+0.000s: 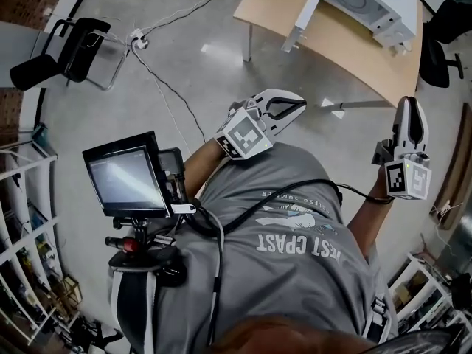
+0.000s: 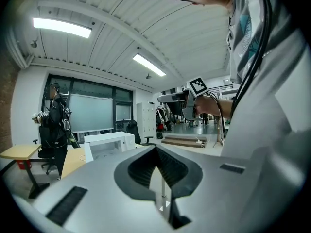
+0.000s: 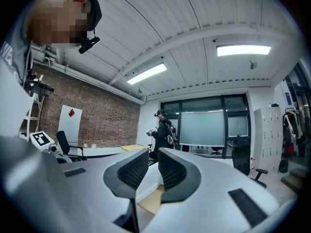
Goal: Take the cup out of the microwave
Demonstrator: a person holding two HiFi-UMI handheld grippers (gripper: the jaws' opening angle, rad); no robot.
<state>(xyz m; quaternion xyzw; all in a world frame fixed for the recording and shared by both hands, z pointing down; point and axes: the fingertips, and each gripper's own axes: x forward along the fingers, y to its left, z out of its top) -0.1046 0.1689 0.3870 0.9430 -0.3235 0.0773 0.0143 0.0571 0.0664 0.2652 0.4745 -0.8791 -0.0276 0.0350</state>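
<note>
The white microwave stands on a tan wooden table ahead of me, at the top right of the head view. In the left gripper view the microwave shows far off beyond the jaws. No cup can be seen in any view. My left gripper is held at chest height over the floor, short of the table, its tips touching and nothing between them. My right gripper is raised to my right, beside the table's near edge, with a narrow gap between its jaws and nothing in it.
A black chair and a power strip with cables lie on the concrete floor at the left. A small monitor hangs on my chest rig. Shelves line the left edge. Another person stands far back.
</note>
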